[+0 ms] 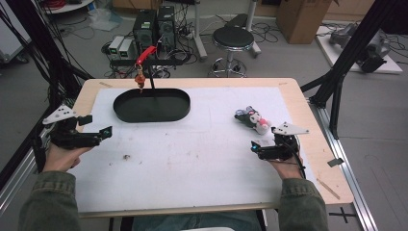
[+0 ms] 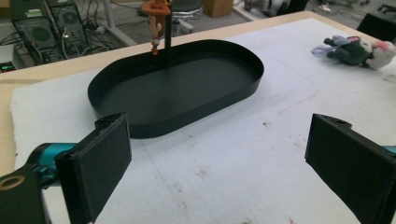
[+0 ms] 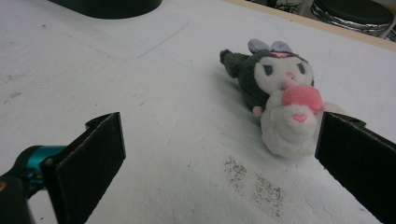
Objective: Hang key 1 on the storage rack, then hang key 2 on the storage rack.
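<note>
Black oval tray (image 1: 151, 105) lying on the white mat (image 1: 192, 154), toward the far left of the table (image 1: 308, 120). Thin black post (image 1: 151, 79) rising from the tray's far side, with a small orange-red figure (image 1: 140, 79) dangling beside the post over the far rim. In the left gripper view, same tray (image 2: 177, 88) straight ahead, inside bare, figure (image 2: 155, 21) hanging just left of the post (image 2: 167, 25).

Plush toy (image 1: 253, 119) lying on the mat well to the right of the tray, dark body, white face, pink patch on a white lump at its near end. Seen close in the right gripper view (image 3: 280, 98): on its side, lilac ears pointing away, touching nothing but the mat.

Left gripper (image 1: 103, 132) held low on the near-left side of the tray, aimed toward the tray, jaws spread wide with nothing between; same wide gap in its own view (image 2: 217, 158), only stained mat between the pads. Right gripper (image 1: 254, 146) far right of the tray, just near of the toy, jaws likewise spread wide and empty; in its own view (image 3: 219, 154) the toy sitting just ahead of the right jaw, apart from it.

Small dark speck (image 1: 127, 157) on the mat near of the tray. Round stool (image 1: 233, 41) and computer towers (image 1: 155, 26) on the floor beyond the tray's side of the table.
</note>
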The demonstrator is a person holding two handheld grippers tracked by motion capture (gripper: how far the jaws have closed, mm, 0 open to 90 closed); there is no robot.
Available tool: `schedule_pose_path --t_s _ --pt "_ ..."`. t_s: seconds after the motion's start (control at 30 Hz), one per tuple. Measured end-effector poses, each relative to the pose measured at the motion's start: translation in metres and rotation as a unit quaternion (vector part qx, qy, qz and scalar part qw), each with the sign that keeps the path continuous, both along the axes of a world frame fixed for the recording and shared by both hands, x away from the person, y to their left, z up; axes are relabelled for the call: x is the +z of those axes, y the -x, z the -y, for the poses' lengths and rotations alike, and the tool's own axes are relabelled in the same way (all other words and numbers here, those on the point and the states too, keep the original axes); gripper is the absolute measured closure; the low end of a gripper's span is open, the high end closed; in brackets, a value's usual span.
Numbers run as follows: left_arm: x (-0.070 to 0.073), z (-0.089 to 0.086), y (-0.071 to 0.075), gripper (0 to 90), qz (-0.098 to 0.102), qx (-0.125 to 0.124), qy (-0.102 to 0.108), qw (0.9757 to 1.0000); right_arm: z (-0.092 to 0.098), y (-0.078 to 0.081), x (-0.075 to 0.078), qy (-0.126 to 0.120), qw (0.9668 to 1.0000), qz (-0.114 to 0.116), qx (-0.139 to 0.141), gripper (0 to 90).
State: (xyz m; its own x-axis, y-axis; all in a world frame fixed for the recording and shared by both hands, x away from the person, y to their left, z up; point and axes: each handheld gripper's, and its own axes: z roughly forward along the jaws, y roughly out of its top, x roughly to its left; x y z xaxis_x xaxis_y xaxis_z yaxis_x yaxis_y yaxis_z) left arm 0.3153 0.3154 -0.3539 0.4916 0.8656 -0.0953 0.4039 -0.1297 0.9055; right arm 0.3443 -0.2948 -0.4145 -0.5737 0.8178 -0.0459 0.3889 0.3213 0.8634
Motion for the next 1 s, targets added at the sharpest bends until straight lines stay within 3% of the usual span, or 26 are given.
schedule_pose_path --t_s 0.47,0.63,0.7,0.87,0.93,1.0 --pt "-0.034 -0.008 0.025 7.6 -0.019 0.002 0.007 0.9998 0.0 0.0 0.0 0.003 1.0 -0.001 0.0 0.5" --pt "-0.043 -0.01 0.029 7.6 -0.017 0.01 -0.001 0.9998 0.0 0.0 0.0 0.001 1.0 -0.004 0.0 0.5" --pt "-0.044 -0.009 0.034 8.3 -0.001 0.023 -0.02 0.9995 0.001 0.0 -0.001 0.0 1.0 -0.008 -0.002 0.5" --pt "-0.05 -0.01 0.039 8.4 0.005 0.022 -0.02 0.9995 0.0 -0.001 -0.001 -0.002 0.9999 -0.013 0.001 0.5" --pt "-0.053 -0.01 0.04 8.4 0.003 0.022 -0.018 0.9996 0.0 -0.001 -0.001 -0.01 0.9998 -0.019 0.001 0.5" --pt "-0.059 -0.011 0.042 8.4 -0.004 0.021 -0.017 0.9996 -0.003 -0.001 0.0 -0.004 0.9998 -0.018 -0.002 0.5"
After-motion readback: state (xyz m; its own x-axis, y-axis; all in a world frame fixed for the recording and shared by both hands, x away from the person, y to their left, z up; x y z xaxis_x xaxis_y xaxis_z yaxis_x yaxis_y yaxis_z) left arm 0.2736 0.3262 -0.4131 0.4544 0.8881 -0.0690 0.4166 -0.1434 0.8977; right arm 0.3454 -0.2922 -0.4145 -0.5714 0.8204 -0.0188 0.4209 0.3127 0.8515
